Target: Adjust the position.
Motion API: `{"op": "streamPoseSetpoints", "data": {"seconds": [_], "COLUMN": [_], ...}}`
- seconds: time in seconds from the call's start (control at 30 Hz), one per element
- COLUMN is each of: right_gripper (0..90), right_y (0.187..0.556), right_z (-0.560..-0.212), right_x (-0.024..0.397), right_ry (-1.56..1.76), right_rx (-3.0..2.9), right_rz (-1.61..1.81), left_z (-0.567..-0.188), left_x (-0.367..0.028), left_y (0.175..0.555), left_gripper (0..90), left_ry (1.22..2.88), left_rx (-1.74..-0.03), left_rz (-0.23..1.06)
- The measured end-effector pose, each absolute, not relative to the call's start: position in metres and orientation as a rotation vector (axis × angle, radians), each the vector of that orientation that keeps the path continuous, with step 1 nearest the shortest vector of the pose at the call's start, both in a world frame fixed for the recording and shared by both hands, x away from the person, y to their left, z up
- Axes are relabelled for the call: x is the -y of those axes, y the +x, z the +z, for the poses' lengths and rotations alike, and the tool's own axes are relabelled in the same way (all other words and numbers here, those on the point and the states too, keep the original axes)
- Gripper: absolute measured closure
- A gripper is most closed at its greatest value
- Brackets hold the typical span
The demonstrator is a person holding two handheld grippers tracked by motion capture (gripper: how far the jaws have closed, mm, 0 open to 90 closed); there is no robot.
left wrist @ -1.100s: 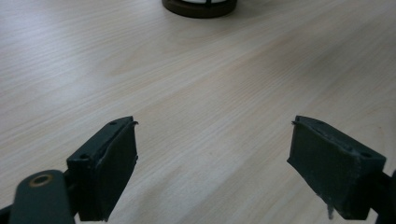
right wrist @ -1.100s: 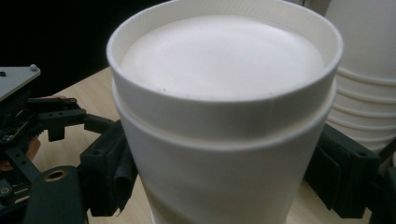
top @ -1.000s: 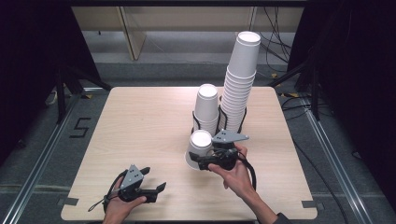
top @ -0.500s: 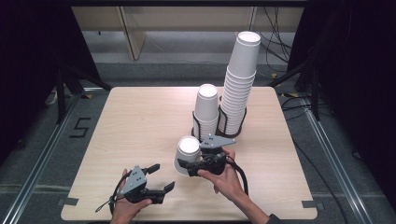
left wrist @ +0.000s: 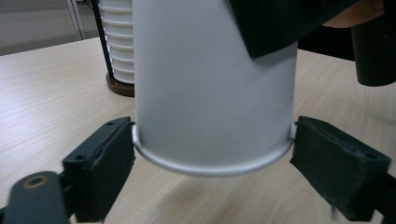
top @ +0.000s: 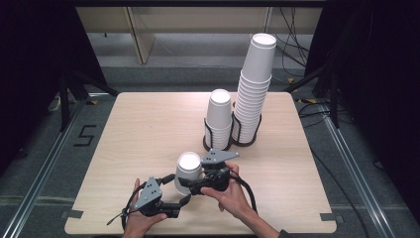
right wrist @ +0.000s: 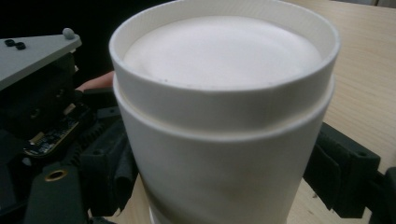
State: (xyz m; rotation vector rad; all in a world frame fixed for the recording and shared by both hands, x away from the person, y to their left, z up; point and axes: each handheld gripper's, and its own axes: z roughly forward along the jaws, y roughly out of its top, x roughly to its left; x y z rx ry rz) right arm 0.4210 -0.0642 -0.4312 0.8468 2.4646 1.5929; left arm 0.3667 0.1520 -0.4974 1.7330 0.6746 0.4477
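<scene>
**Ana:** Right gripper (top: 190, 186) has its jaws clamped on the paper cup (top: 188, 171), upside down, held low over the near part of the table (top: 148, 129), well in front of the two cup stacks (top: 237, 109) in their wire holders.

**Ben:** And the left gripper (top: 179, 190)?

**Ana:** Its jaws have just been opening, and they now straddle the cup's rolled rim (left wrist: 210, 167). From the left gripper view the pads look to be touching the rim on both sides, but I can't say whether they press yet.

**Ben:** How will it handle?

**Ana:** Very light, thin-walled, smooth. A hard squeeze would probably dent the wall. The rolled rim is the stiffest part, so that's a fair place to grip. It may actually be two cups nested: there's a step below the base in the right gripper view.
</scene>
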Motion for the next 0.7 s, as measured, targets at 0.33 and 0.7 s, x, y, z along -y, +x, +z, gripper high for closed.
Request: {"op": "streamPoseSetpoints", "data": {"seconds": [0.33,0.7], "right_gripper": [19.7,15.9], "right_y": [0.414,0.414], "right_z": [-0.433,-0.433], "right_x": [0.057,0.055], "right_ry": [0.856,0.851], "right_rx": [-2.491,-2.511], "right_rz": [1.680,1.692], "left_z": [-0.498,-0.496], "left_x": [-0.146,-0.145], "left_y": [0.368,0.368], "left_gripper": [1.0,7.5], "left_ry": [1.711,1.739], "left_rx": [-0.682,-0.666], "left_rz": [0.443,0.450]}}
